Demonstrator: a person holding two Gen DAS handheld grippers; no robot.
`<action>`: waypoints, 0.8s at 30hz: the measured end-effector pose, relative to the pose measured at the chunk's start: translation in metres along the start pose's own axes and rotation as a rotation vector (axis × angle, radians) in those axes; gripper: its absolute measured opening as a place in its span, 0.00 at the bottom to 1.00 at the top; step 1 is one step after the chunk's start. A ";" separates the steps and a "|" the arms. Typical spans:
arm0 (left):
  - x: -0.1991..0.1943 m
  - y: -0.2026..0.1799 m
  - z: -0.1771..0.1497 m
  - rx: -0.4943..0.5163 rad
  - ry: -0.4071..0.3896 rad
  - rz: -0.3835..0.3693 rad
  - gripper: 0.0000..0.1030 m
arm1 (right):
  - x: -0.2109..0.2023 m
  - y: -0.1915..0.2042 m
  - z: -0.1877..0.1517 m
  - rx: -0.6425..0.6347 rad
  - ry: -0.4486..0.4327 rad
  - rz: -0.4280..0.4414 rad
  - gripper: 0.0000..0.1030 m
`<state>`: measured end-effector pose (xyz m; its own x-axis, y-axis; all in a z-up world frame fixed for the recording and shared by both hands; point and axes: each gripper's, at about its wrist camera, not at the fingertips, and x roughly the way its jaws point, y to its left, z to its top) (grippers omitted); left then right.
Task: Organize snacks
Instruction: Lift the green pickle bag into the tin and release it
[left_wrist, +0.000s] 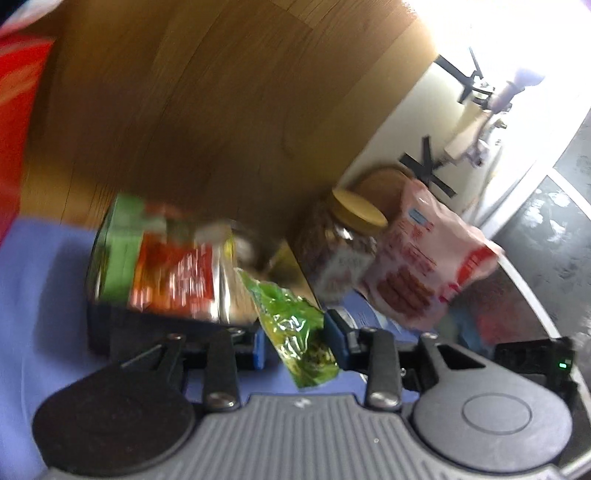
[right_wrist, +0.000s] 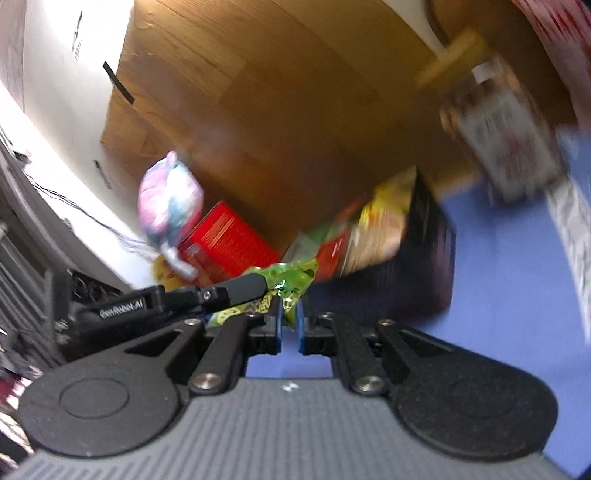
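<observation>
Green snack packet (left_wrist: 295, 332) clamped in both claws, left (left_wrist: 295, 341) and right (right_wrist: 289, 314); dark bin (left_wrist: 110, 325) full of snack packs.

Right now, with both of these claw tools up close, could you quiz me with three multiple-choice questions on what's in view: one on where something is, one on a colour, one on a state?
1. Where is the green packet?
A. Between the left gripper's fingers
B. Inside the dark bin
C. On the wooden floor

2. What colour is the lid of the jar?
A. Blue
B. Yellow
C. Black

3. How does the right gripper stand?
A. Wide open and empty
B. Shut on the green packet
C. Holding the jar

Answers:
1. A, since the left wrist view shows the packet between the two blue pads.
2. B, since a flat yellow cap tops the jar beside the pink bag.
3. B, since its blue pads pinch the packet's edge.
</observation>
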<state>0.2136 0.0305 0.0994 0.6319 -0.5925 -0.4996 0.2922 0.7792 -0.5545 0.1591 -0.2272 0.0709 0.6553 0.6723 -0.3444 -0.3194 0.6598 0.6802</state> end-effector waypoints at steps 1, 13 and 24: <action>0.008 0.000 0.008 0.002 -0.001 0.017 0.31 | 0.008 -0.001 0.008 -0.026 -0.007 -0.020 0.10; 0.068 0.001 0.013 0.171 -0.027 0.332 0.49 | 0.074 -0.006 0.007 -0.465 -0.123 -0.354 0.32; 0.015 -0.031 -0.033 0.239 -0.080 0.367 0.55 | 0.023 0.006 -0.023 -0.412 -0.191 -0.328 0.32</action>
<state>0.1903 -0.0091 0.0874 0.7757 -0.2578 -0.5761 0.1904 0.9658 -0.1759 0.1566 -0.1998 0.0518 0.8656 0.3621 -0.3457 -0.2938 0.9265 0.2349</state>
